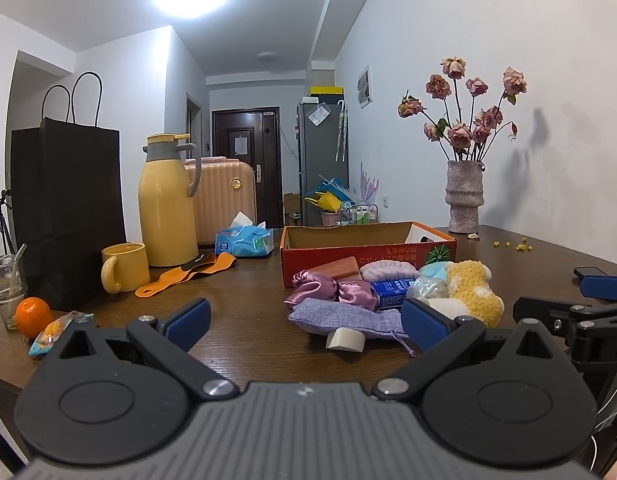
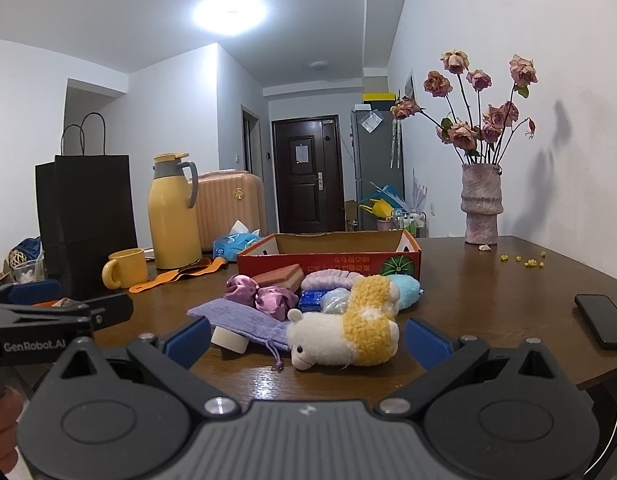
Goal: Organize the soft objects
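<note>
A heap of soft things lies on the brown table in front of an open red cardboard box [image 1: 368, 254] [image 2: 328, 258]. It holds a white and yellow plush alpaca [image 2: 344, 334] [image 1: 470, 294], a lilac drawstring pouch [image 1: 344, 318] [image 2: 238, 320], a pink satin scrunchie [image 1: 332, 290] [image 2: 264, 296], a sponge [image 2: 278, 276], a lilac fuzzy band [image 2: 334, 280] and a light blue plush [image 2: 406, 292]. My left gripper [image 1: 306, 326] is open, low over the table just short of the pouch. My right gripper [image 2: 308, 342] is open with the alpaca lying between its fingertips, untouched.
On the left stand a black paper bag [image 1: 68, 208], a yellow thermos [image 1: 166, 204], a yellow mug [image 1: 124, 266], an orange strap [image 1: 188, 276], a tissue pack [image 1: 244, 240], a glass and an orange [image 1: 32, 316]. A vase of dried roses [image 2: 480, 204] and a phone [image 2: 602, 320] are on the right.
</note>
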